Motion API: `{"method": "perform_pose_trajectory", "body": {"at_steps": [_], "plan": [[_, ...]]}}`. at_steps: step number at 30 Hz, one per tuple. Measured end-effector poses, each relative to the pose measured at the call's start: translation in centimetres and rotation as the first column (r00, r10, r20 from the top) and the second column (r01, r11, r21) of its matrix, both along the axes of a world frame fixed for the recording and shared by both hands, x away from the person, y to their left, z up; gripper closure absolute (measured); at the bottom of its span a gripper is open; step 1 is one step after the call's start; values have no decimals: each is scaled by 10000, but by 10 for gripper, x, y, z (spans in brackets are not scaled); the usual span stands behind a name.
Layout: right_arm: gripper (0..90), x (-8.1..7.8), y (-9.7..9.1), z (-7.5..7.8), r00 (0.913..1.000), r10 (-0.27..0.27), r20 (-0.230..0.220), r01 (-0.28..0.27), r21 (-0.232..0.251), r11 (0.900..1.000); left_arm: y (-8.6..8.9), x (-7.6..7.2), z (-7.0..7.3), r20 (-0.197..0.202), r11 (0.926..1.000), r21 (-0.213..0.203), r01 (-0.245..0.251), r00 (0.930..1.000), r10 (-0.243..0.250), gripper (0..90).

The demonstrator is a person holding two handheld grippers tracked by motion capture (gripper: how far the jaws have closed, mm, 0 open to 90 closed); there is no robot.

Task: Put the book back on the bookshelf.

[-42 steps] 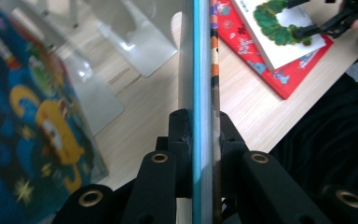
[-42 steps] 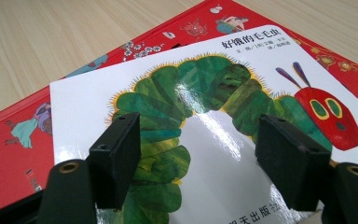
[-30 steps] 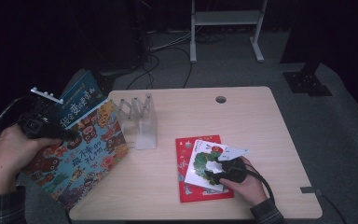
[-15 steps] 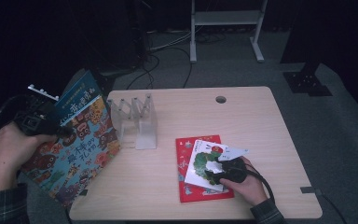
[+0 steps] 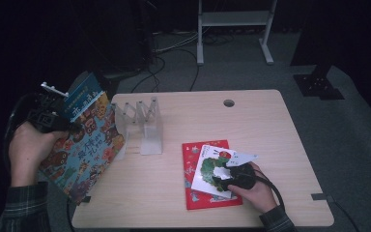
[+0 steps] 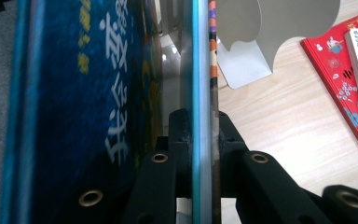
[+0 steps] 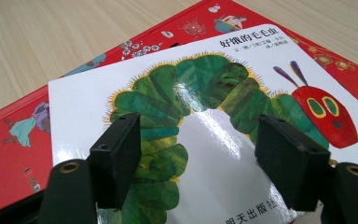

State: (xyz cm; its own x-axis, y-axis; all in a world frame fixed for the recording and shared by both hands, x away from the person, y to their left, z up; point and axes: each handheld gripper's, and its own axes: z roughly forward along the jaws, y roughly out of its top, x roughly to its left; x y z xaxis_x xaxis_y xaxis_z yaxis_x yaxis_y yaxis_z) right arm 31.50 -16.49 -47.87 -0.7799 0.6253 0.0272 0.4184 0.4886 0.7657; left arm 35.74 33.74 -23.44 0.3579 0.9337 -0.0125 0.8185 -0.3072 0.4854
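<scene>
My left gripper (image 5: pixel 53 123) is shut on the edge of a large blue picture book (image 5: pixel 84 145), held tilted off the table's left edge beside a clear divider rack (image 5: pixel 142 123). In the left gripper view the jaws of that gripper (image 6: pixel 200 121) pinch the book's cover (image 6: pixel 74 93) edge-on, with the rack (image 6: pixel 261 28) just beyond. My right gripper (image 5: pixel 221 181) rests over a white caterpillar book (image 5: pixel 207 166) that lies on a red book (image 5: pixel 193 154). Its jaws (image 7: pixel 198 140) stand apart above the caterpillar cover (image 7: pixel 214 93) with nothing between them.
The wooden table (image 5: pixel 251 125) has a cable hole (image 5: pixel 229 103) near its far edge. A white metal stand (image 5: pixel 234 19) and cables lie on the grey floor behind. The red book (image 6: pixel 340 60) lies to the right of the rack.
My left hand has shifted a little with the blue book, which stays beside the rack. The right gripper has kept still on the caterpillar book.
</scene>
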Motion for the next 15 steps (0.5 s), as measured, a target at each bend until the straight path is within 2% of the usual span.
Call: {"method": "perform_pose_trajectory", "body": {"at_steps": [9,15], "plan": [[305,0,0,0,10000,26,18,-26,18,10000,-10,19,-5,165,9991,145,-402,9991,399,805],[305,1,0,0,10000,46,18,-46,37,10000,-16,31,-7,444,9963,210,-836,9956,826,805]]}}
